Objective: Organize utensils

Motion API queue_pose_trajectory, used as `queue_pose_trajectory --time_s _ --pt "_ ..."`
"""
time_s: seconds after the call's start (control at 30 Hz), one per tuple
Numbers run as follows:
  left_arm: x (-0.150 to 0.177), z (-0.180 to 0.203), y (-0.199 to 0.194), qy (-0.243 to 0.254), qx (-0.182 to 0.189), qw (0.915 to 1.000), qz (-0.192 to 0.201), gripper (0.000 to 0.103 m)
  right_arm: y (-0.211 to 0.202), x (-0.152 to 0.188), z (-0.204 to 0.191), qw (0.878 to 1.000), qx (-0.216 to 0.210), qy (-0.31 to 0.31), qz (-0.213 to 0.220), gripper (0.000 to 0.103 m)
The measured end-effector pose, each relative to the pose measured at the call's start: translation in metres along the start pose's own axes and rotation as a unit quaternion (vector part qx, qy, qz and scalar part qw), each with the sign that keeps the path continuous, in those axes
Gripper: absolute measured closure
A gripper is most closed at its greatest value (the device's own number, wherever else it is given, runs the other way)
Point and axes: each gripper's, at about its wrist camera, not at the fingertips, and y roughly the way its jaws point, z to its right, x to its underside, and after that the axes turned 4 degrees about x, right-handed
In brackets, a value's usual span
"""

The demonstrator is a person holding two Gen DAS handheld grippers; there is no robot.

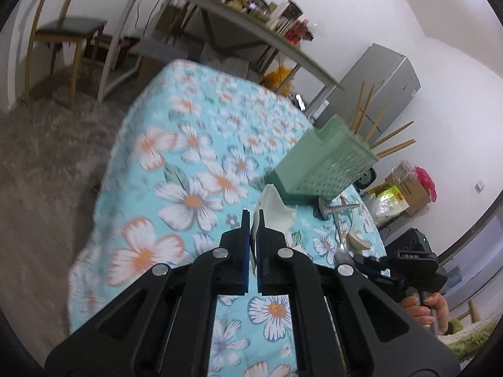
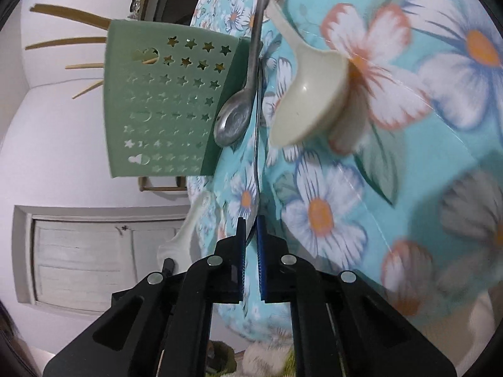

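my left tongs [image 1: 253, 220] pinch a white ceramic spoon [image 1: 274, 209]; my right tongs [image 2: 250, 229] clamp a thin metal utensil handle [image 2: 257, 157]. i'd lift each steadily, then tip it upright over the green perforated plastic basket [image 1: 323, 163] beside them.

Both grippers, left [image 1: 253, 220] and right [image 2: 250, 224], have fingers closed.

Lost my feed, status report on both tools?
Left tool shut on white spoon, lifted. Right tool shut on thin metal handle. Green holder ahead, path unobstructed.
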Motion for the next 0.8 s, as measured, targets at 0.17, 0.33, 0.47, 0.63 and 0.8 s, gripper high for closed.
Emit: queue_pose_trajectory --time_s 0.17,0.33,0.47,0.63,0.8 --pt "-0.018 0.013 -0.038 0.04 -0.003 0.9981 0.046 0.101 -0.024 0.012 0.008 1.0 -0.023 0.002 -0.012 0.097" --pt "-0.044 0.039 -0.064 0.087 0.012 0.9916 0.094 0.101 -0.032 0.029 0.006 0.998 -0.048 -0.005 -0.029 0.098" --pt "-0.068 0.066 -0.063 0.128 0.018 0.9855 0.11 0.101 -0.043 0.039 0.001 0.996 -0.081 -0.023 -0.026 0.103" --pt "-0.088 0.099 -0.045 0.178 0.024 0.9782 0.104 0.101 -0.062 0.037 -0.004 0.996 -0.065 -0.06 0.007 0.103" --pt "-0.09 0.105 -0.027 0.173 0.019 0.9815 0.081 0.101 -0.066 0.035 -0.017 0.991 0.003 -0.131 0.014 0.101"
